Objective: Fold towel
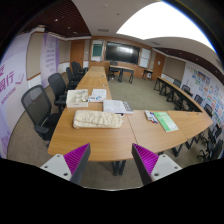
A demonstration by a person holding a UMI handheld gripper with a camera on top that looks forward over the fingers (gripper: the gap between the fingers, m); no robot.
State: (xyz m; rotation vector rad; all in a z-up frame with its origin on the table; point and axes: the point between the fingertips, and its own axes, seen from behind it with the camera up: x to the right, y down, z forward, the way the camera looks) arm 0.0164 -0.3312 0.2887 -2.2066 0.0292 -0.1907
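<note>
Gripper (111, 163): held above the near edge of a long wooden table (100, 138), its two fingers spread apart with nothing between them; purple pads (146, 158) show on the inner faces. Towel (97, 118): cream-coloured, lying loosely bunched on the near part of the table, beyond the fingers and slightly toward the left one, well apart from both and untouched. Second cloth (77, 97): pale, patterned, lying farther along the table behind the towel. Papers (115, 105): white sheets, lying just beyond the towel toward the middle of the table. Green booklet (165, 121): flat on the right part of the table, with a small white item just beside it. Office chairs (38, 104): dark, mesh-backed, ranged along the left side of the table; more stand along the right side. Screen (122, 51): dark, mounted on the far wall of the room. Posters (13, 83): on the left wall, with pink lettering.
</note>
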